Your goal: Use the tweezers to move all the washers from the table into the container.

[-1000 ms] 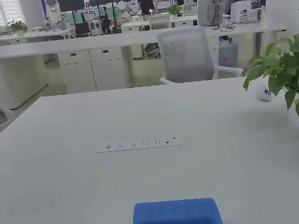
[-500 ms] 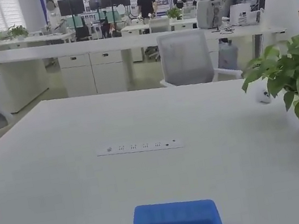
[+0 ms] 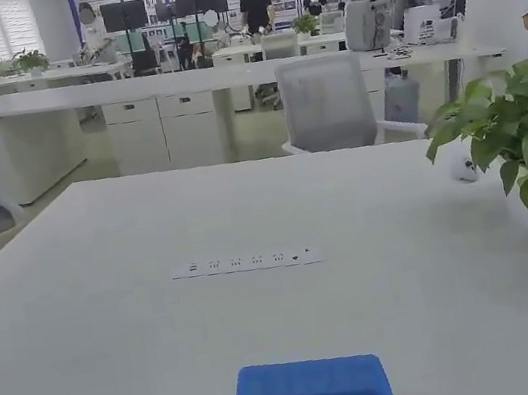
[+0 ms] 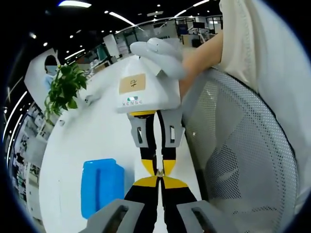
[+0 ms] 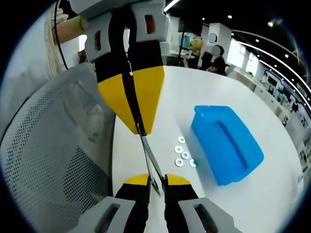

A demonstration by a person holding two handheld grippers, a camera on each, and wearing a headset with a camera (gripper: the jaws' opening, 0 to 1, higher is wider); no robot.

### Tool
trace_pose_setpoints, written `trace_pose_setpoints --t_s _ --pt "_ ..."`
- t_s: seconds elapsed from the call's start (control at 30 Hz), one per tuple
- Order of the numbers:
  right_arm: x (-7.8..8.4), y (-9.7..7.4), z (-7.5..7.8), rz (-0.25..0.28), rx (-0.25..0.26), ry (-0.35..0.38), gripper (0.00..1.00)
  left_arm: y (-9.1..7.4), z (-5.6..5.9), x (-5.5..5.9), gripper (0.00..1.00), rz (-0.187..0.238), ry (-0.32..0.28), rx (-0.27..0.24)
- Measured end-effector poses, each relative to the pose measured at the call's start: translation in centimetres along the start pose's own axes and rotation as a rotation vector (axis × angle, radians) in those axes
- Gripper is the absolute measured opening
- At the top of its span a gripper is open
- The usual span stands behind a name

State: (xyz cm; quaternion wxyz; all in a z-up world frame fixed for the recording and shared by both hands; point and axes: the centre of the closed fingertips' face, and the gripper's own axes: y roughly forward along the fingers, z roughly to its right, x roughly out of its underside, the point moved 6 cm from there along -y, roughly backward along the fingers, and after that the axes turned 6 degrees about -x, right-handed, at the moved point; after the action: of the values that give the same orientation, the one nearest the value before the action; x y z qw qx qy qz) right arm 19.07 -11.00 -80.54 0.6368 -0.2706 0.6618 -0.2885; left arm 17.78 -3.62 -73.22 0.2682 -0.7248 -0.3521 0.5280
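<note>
Tweezers [image 5: 148, 156] are clamped by both grippers. Left gripper [image 4: 159, 178] jaws are closed on the upper part, right gripper [image 5: 156, 183] jaws on the lower end. Washers [image 5: 185, 155] are seen loose on the bench [image 5: 194, 92], centre of the right gripper view, just beside the blue container [image 5: 226, 143]. The container is at bottom centre in the head view.
</note>
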Motion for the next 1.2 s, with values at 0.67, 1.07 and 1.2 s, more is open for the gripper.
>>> trace_pose_setpoints --t_s 0.67,1.07,1.2 --pt "-1.8 1.3 -0.2 0.050 -0.041 0.006 0.08 -1.0 -0.3 0.5 0.00 0.027 -0.108 0.004" --pt "-2.0 1.2 0.4 0.089 -0.006 0.052 0.05 -0.8 -1.4 1.0 0.00 0.070 -0.175 -0.034" --pt "-1.8 1.1 0.8 0.098 0.010 0.070 0.04 -0.8 -1.6 1.3 0.16 0.137 -0.266 -0.053"
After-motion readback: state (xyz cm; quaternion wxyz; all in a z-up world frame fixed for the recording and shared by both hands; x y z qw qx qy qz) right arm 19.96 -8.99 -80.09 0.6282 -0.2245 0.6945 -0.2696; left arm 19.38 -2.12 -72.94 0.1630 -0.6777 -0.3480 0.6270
